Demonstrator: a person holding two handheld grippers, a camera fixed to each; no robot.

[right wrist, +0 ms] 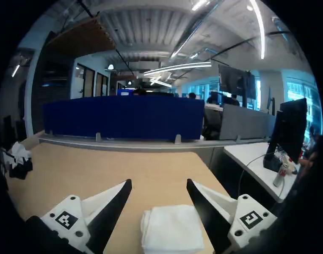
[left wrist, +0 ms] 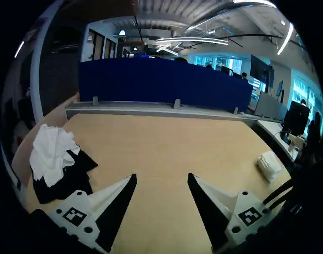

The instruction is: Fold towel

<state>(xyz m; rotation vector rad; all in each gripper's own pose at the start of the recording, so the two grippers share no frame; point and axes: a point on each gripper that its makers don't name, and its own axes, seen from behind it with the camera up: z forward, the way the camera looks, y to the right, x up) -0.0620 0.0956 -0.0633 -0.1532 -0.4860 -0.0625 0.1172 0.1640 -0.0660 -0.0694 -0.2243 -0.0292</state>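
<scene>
At the right edge of the tabletop, in the right gripper view, a folded white towel lies flat between the two fingers of the right hand-held gripper, just short of the fingertips. The jaws stand wide apart and the fingers do not touch the towel; the gripper holds nothing.

In the left gripper view the left hand-held gripper hangs over the bare middle of the tabletop, jaws wide apart and empty. The folded white towel sits well off to that gripper's right, near the right edge.

At the left edge a crumpled white cloth lies on top of a black cloth, well apart from both grippers. The same pile shows at the far left in the right gripper view.

A blue partition runs along the far edge of the tabletop. A dark monitor stands on a neighbouring desk to the right.
</scene>
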